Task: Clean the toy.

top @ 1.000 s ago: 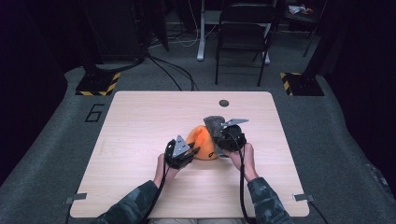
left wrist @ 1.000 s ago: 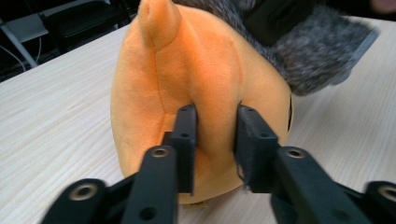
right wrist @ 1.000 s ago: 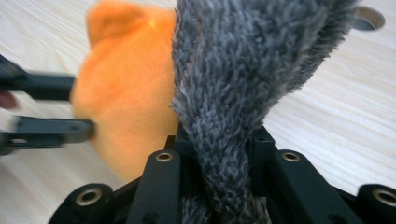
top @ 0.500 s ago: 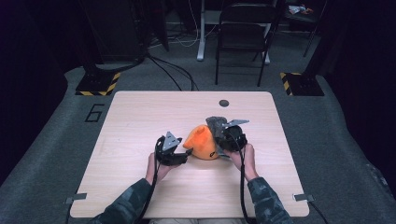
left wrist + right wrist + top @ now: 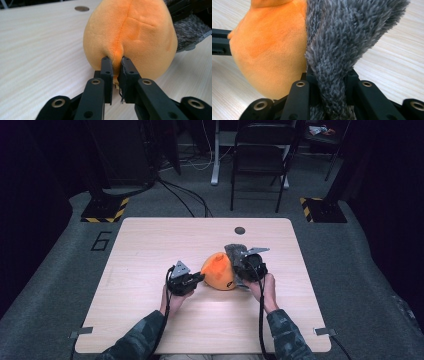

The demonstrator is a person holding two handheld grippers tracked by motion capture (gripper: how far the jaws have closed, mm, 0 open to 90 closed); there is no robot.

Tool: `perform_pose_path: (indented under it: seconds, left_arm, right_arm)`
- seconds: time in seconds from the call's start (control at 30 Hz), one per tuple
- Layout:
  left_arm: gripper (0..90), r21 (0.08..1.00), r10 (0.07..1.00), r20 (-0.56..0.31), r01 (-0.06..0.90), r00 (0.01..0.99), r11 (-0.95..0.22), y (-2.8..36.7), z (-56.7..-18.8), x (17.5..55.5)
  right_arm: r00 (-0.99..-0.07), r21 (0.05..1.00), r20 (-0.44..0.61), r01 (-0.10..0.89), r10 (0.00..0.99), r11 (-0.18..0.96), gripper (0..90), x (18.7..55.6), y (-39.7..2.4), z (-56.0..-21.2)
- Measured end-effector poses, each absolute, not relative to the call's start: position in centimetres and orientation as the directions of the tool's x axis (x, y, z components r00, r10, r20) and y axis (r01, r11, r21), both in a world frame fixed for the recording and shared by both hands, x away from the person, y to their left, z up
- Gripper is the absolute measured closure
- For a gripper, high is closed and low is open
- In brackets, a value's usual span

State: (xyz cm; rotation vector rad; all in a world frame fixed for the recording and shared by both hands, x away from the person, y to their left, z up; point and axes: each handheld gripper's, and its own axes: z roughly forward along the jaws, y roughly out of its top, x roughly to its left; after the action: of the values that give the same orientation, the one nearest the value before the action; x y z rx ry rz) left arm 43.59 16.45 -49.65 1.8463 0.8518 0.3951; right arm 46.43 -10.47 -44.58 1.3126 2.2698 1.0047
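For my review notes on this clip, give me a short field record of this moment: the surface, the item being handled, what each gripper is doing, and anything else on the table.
surface: light wooden table
item: orange plush toy with a grey furry part, near the table's middle
left gripper: jaws have just been closing, now pinching a fold of orange fabric
right gripper: shut on the grey furry part
other: small dark round disc near the far edge
hands: one on each gripper, coming in from the near edge

High view looks forward and down over the pale wooden table (image 5: 150, 320); both gripper views sit close, facing the shared orange plush toy (image 5: 130, 35).
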Motion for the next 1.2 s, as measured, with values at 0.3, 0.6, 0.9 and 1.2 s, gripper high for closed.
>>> perform_pose_path:
  seconds: [0.3, 0.6, 0.9, 1.2]
  left_arm:
    - [84.9, 0.926, 0.685, 0.039, 0.231, 0.727, -0.298, 15.2, -47.5, 43.0]
    - [84.8, 0.933, 0.64, 0.124, 0.13, 0.758, -0.335, 12.8, -46.5, 41.9]
    - [85.2, 0.91, 0.596, 0.196, 0.082, 0.779, -0.406, 11.0, -46.8, 41.4]
    - [85.5, 0.908, 0.594, 0.198, 0.082, 0.78, -0.411, 10.8, -47.3, 41.4]
  right_arm:
    - [-0.498, 0.737, 0.07, 0.61, 0.864, 0.292, 73.8, 46.2, -12.1, -42.9]
    - [-0.57, 0.813, 0.15, 0.536, 0.808, 0.228, 73.7, 44.2, -11.7, -37.8]
    - [-0.647, 0.741, 0.062, 0.54, 0.76, 0.399, 73.3, 44.4, -7.7, -39.1]
    - [-0.517, 0.729, 0.071, 0.611, 0.853, 0.31, 73.7, 46.1, -10.9, -40.2]
